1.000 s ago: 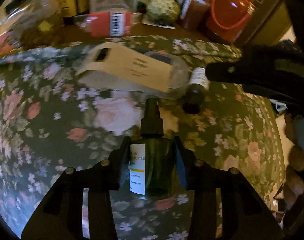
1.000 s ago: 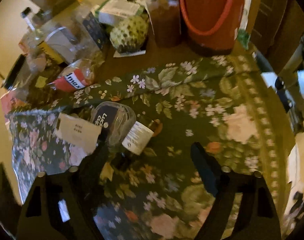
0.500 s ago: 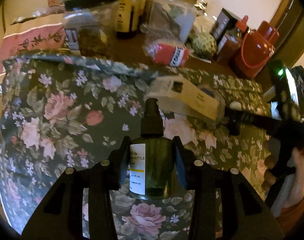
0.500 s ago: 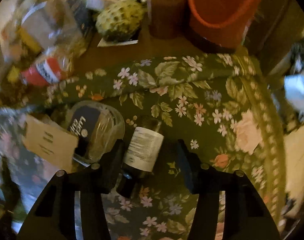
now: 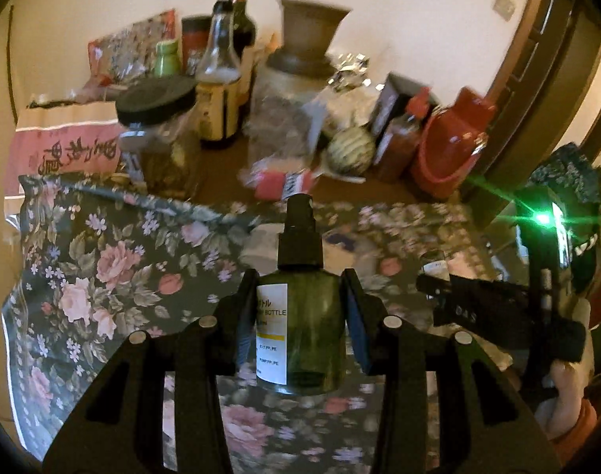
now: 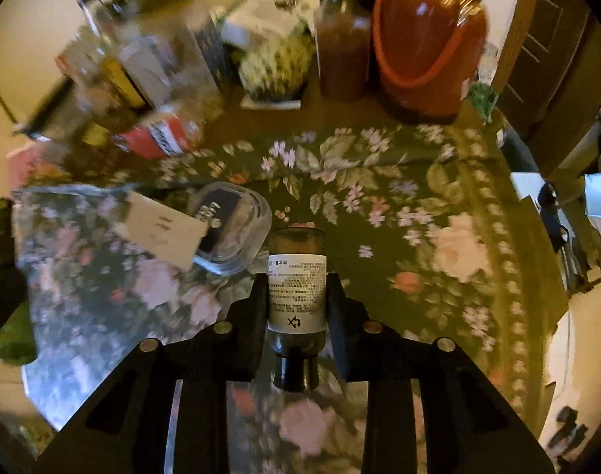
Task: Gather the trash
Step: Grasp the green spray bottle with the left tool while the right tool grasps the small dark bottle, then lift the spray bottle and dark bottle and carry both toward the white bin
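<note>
My left gripper [image 5: 300, 308] is shut on a green spray bottle [image 5: 304, 328] with a black pump top and a white and yellow label, held above the floral tablecloth [image 5: 103, 260]. My right gripper [image 6: 297, 300] is shut on a small dark bottle [image 6: 297, 296] with a white label, its cap toward the camera, lifted over the cloth [image 6: 419, 237]. A tan card box [image 6: 162, 229] and a clear plastic tub [image 6: 237, 229] lie on the cloth to its left. The right gripper also shows at the right of the left wrist view [image 5: 498, 308].
At the table's back stand a red jug [image 6: 427, 35], a red sauce bottle [image 6: 342, 51], a scaly green fruit [image 6: 275, 67], glass jars [image 5: 162, 134], tall bottles [image 5: 219, 79] and a red packet [image 6: 154, 138]. A door frame [image 5: 537, 79] is at the right.
The right gripper closed on the small dark bottle and raised it off the cloth. The left gripper, still holding the spray bottle, tilted up and back, showing more of the table's rear.
</note>
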A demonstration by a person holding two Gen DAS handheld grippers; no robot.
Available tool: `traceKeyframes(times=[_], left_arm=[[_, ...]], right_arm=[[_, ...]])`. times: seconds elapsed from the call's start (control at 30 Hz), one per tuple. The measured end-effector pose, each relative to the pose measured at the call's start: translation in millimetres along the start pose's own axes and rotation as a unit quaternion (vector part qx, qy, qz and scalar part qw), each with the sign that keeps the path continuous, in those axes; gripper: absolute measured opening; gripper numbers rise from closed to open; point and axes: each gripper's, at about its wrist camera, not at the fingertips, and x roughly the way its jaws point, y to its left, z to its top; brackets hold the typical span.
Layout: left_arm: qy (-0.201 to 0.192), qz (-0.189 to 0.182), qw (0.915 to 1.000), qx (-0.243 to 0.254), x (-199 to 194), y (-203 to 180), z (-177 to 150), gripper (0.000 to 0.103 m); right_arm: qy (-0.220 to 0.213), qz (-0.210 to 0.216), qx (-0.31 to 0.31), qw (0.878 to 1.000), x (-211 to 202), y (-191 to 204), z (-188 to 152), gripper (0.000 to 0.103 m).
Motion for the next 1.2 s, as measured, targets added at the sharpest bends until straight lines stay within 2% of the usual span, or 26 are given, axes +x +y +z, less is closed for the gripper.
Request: traceKeyframes(times=[0.2, 0.37, 0.5, 0.7, 0.93, 1.2], left_arm=[[-0.061, -0.021, 0.9978, -0.011, -56.6, -39.5, 0.5, 0.041], [-0.119, -0.026, 0.9924, -0.018, -112.6, -74.2, -4.5, 0.041], [-0.155, -0.012, 0.9876, -0.020, -157.3, -103.0, -19.4, 0.041], [-0.195, 0.015, 0.9807, -0.001, -215.4, -133.5, -45.4, 0.041], [-0.225, 0.007, 0.9743, 0.016, -265.1, -133.1, -78.5, 0.041], [-0.227, -0.019, 0.9727, 0.042, -329.3, -97.3, -138.9, 0.041]], right_arm=[[-0.069, 0.027, -0.020, 0.997, -72.9, -24.8, 0.9, 0.025], [-0.133, 0.057, -0.042, 0.989, -140.9, -40.1, -6.9, 0.025], [-0.179, 0.078, -0.072, 0.978, -194.0, -46.6, -22.0, 0.025], [-0.224, 0.102, -0.108, 0.963, -245.7, -40.1, -46.6, 0.025], [-0.266, 0.112, -0.113, 0.951, -292.1, -22.4, -92.6, 0.025], [-0.277, 0.090, -0.090, 0.952, -322.6, 17.0, -175.0, 0.025]])
